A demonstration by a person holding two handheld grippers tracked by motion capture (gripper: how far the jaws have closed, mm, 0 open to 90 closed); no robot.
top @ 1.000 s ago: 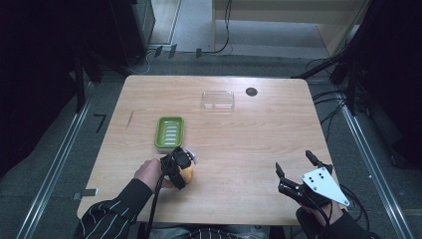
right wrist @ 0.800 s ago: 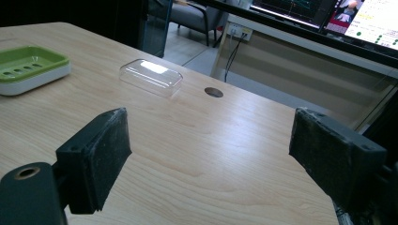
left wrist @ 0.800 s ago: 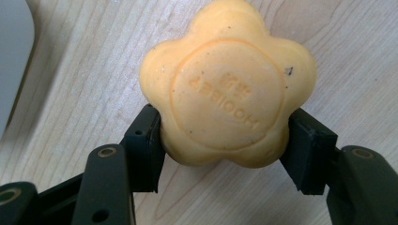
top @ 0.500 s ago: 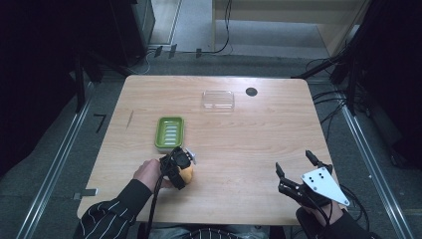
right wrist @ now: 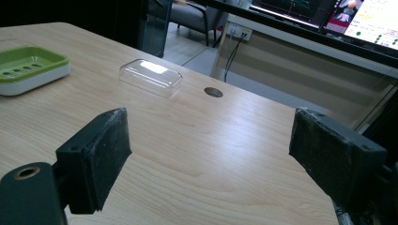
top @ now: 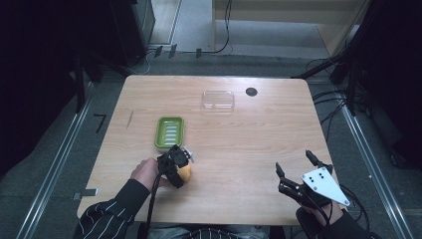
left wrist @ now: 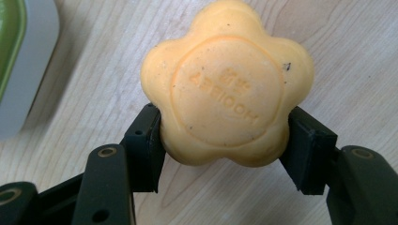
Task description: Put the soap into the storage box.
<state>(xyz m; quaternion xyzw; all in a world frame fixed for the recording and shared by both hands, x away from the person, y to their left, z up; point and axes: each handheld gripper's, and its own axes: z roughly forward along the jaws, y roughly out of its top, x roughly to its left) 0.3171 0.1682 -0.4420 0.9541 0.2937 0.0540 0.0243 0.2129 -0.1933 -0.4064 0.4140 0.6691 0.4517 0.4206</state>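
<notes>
While pressed between 2 black pads, orange flower-shaped soap (left wrist: 226, 86) sits on the wood, pinched at its lower lobes, stamped face up, with a few dark specks on that face. Left gripper (left wrist: 225, 150) clamped on the soap, jaws reaching in from 6 o'clock in the left gripper view, one pad at 9 o'clock of the bar and the other at 3 o'clock. From the high view, soap (top: 184, 172) placed near the table's front-left part, just at 6 o'clock of the green soap dish (top: 170, 132), close to it yet not touching. Left gripper (top: 175, 164) lying over the bar there, held by the left hand (top: 145, 172), striped sleeve (top: 107, 221) trailing toward 7 o'clock. Dish corner with white base seen at 10 o'clock in the left gripper view (left wrist: 21, 61). Farther out, at 1 o'clock of the dish, clear plastic lid (top: 218, 100) resting flat on the table (top: 278, 129), and at 3 o'clock of that lid a small dark round hole (top: 251, 91). Well apart at the table's front-right edge, right gripper (top: 294, 167) with jaws spread wide and nothing between them, grey 3-cornered plate on top. Along the right gripper view, both worn pads (right wrist: 101, 154) standing far apart above bare wood, dish (right wrist: 30, 65) at 10 o'clock and lid (right wrist: 151, 76) at 11 o'clock.
</notes>
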